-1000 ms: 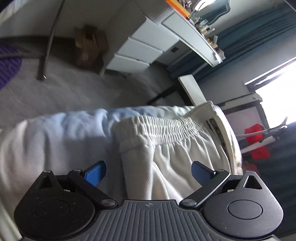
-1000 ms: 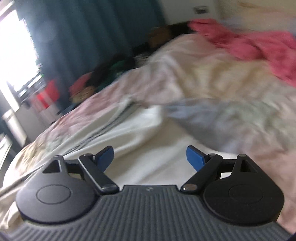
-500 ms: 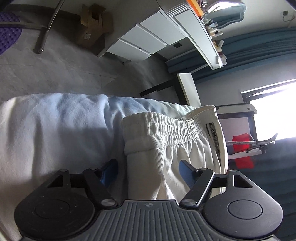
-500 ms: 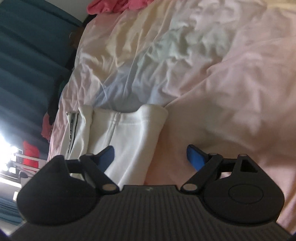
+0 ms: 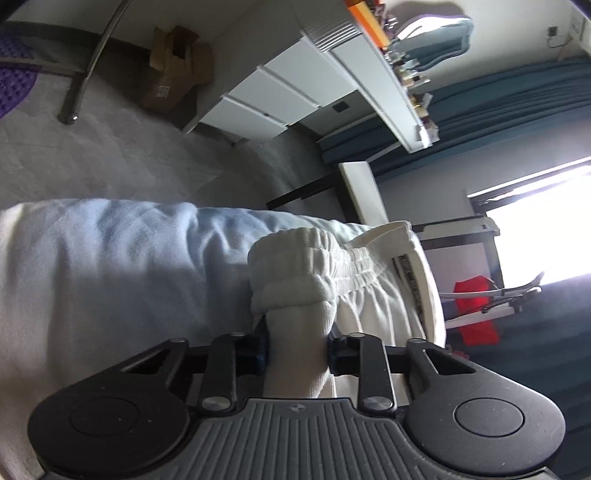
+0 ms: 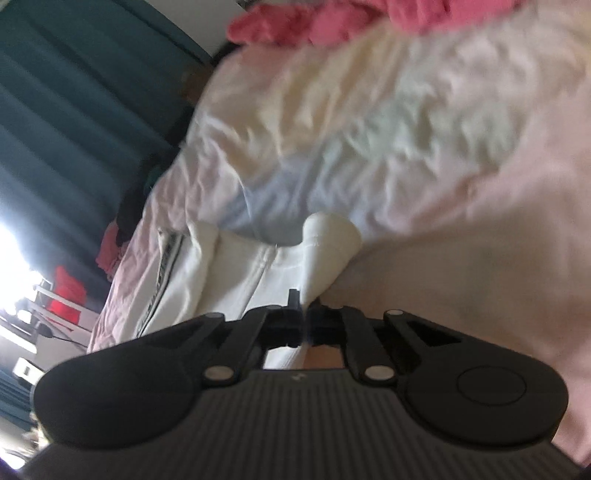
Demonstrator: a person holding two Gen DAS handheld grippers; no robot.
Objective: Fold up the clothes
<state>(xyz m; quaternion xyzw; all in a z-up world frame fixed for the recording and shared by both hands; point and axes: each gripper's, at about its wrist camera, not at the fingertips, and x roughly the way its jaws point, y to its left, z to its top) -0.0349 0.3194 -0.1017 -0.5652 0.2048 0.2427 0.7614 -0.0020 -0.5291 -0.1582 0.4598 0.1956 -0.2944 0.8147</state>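
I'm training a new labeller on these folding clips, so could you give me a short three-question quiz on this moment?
1. True or false: the left gripper has its fingers pinched on the white trousers just below the elastic waistband.
2. The right gripper is: A) wide open above the bed; B) closed on an edge of the white trousers; C) holding the pink garment.
3. Fill in: the trousers lie on a ____.

Key: 1 true. 2 B. 3 bed.
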